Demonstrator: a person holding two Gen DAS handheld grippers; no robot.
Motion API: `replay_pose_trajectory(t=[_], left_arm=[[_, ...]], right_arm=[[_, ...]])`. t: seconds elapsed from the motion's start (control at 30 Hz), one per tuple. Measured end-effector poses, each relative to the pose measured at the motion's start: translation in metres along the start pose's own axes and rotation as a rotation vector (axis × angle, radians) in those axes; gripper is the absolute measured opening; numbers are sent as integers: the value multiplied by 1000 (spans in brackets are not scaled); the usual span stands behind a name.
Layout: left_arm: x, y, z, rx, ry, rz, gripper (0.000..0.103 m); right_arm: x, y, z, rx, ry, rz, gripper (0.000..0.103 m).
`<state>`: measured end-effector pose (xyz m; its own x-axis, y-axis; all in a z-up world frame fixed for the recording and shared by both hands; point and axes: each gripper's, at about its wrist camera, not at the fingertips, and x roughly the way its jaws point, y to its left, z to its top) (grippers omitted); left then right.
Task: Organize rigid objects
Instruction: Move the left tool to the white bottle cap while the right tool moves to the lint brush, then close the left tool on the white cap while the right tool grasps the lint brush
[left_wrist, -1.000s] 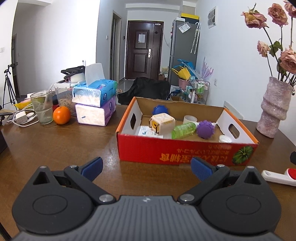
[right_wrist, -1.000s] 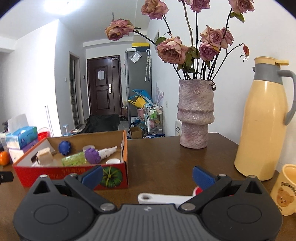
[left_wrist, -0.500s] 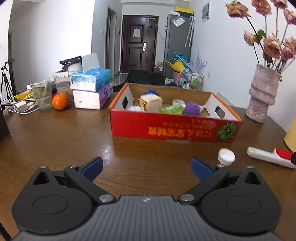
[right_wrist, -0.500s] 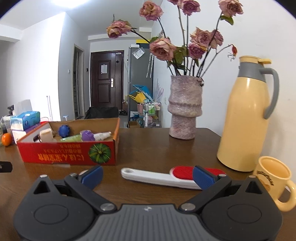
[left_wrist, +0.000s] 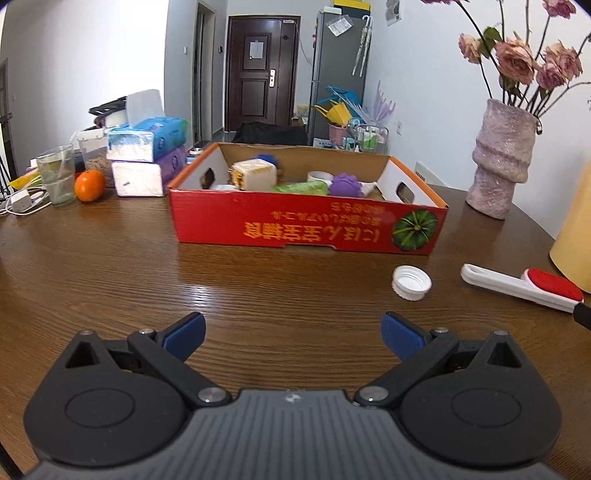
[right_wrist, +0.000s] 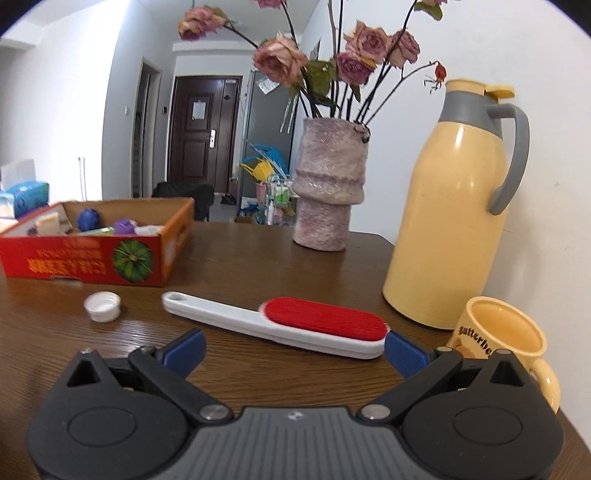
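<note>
Left wrist view: the left tool (left_wrist: 291, 334) hangs spread wide and empty over the wooden table (left_wrist: 110, 266); the red cardboard box (left_wrist: 306, 225) beyond already holds several items, while a white plastic bottle cap (left_wrist: 411, 283) lies outside, near its front. Right wrist view: the right tool (right_wrist: 293, 349), also wide apart and empty, faces a white-handled red lint brush (right_wrist: 280, 323), unboxed too.

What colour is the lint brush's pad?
Red, on a white handle; the lint brush shows best in the right wrist view.
</note>
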<state>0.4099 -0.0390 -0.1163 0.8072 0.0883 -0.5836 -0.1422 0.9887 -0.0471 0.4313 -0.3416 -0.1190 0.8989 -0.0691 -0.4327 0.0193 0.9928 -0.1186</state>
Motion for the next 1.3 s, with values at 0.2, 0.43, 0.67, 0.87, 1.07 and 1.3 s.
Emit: replay_pose_trajectory(t=[0.2, 0.43, 0.67, 0.87, 1.07, 1.3], left_arm=[[10, -22, -1, 25, 18, -8, 103], [25, -39, 2, 36, 36, -14, 103], [42, -47, 7, 31, 60, -13, 103], [55, -56, 15, 30, 61, -23, 103], [69, -70, 22, 48, 59, -32, 103], [86, -85, 29, 71, 59, -40, 103]], right_arm=[[29, -13, 4, -50, 32, -10, 103], [66, -12, 8, -169, 92, 19, 103], [99, -16, 14, -183, 139, 67, 103], [120, -26, 15, -128, 148, 113, 103], [138, -37, 20, -47, 173, 168, 103], [144, -47, 20, 28, 243, 216, 71]])
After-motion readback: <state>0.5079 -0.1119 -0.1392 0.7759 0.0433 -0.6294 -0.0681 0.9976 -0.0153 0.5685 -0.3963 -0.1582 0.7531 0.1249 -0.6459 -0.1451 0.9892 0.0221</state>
